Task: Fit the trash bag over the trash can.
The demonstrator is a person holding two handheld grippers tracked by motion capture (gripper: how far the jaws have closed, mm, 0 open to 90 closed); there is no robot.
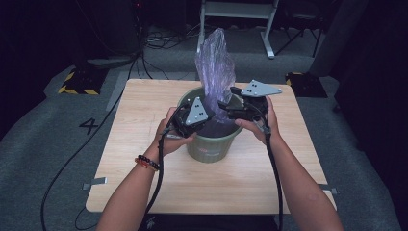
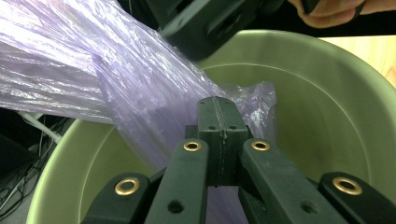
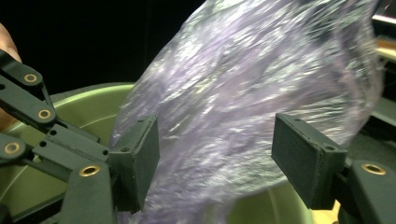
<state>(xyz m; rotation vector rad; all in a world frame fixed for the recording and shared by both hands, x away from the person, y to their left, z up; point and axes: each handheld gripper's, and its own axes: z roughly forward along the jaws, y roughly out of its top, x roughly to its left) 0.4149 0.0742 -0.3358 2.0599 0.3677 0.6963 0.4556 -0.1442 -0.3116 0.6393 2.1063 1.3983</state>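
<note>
A green bin [image 1: 211, 144] stands on the middle of a wooden table [image 1: 139, 173]. A crumpled purple plastic bag [image 1: 215, 62] rises out of it, well above the rim. At the bin's near left rim, my left gripper [image 1: 213, 114] is shut, and the bag [image 2: 116, 79] film is pinched at its tips [image 2: 219, 116] just inside the bin [image 2: 327, 107]. From the right side, my right gripper [image 1: 226, 103] is open. Its two pads stand on either side of the bag [image 3: 243, 93], around it [image 3: 217, 154] without pressing. The bag's lower part is hidden inside the bin.
The table has bare wood on all sides of the bin. Grey carpet surrounds it, with black cables [image 1: 72, 159] at the left, yellow-black striped bases [image 1: 77, 84] at the back corners, and a metal frame [image 1: 235, 14] behind.
</note>
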